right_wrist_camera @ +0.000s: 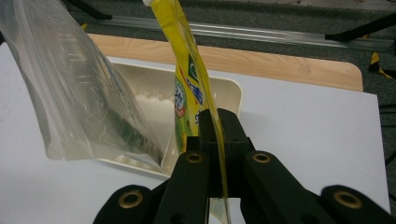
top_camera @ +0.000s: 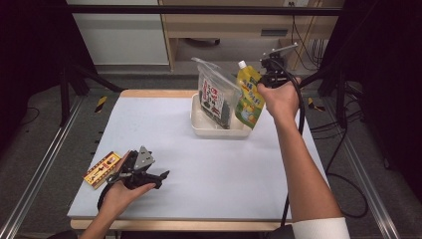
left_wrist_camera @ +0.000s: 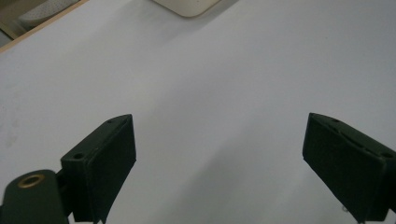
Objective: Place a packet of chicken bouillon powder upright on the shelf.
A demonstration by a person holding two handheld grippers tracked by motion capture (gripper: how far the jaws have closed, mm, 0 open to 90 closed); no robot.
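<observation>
White worktop point(top_camera: 199, 169) carries one cream tray point(top_camera: 219, 130) holding one clear bag point(top_camera: 215, 97), plus one flat yellow-red box point(top_camera: 101, 170) at the left edge. One yellow spouted pouch point(top_camera: 249, 94) hangs at the tray's right rim, clamped between the right gripper point(right_wrist_camera: 218, 140) fingers. The left gripper point(left_wrist_camera: 219, 154) rests near the box, fingers wide and empty.

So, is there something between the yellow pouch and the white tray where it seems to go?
Partly: the clear bag already stands in the tray, beside the yellow pouch held by the right gripper. The tray's right end looks free.
</observation>
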